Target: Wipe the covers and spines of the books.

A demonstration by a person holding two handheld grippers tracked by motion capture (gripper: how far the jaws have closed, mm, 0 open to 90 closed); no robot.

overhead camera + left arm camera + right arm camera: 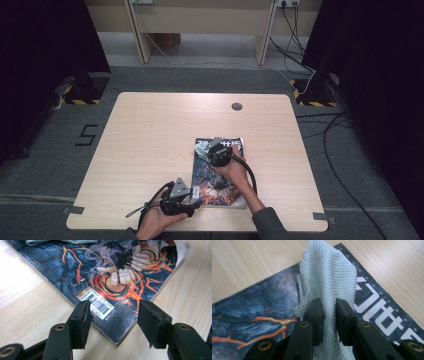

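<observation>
A: Since the left tool (192,202) sits nearest, at about six o'clock on the surface (150,135), what is it doing?

B: Its jaws are spread wide, empty, straddling the near corner of the magazine (82,270) by the barcode (98,303). My guess is it is placed there to steady or pin that corner.

A: And the magazine itself?

B: It lies flat on the surface, right of centre toward four o'clock, dark cover with orange streaks facing up.

A: Farther out?

B: The right tool (328,315) has its jaws pressed together on a white quilted wipe (329,272), held against the cover near the white lettering (382,312) at the far end, toward twelve o'clock. That hold looks suited to wiping the cover
</observation>
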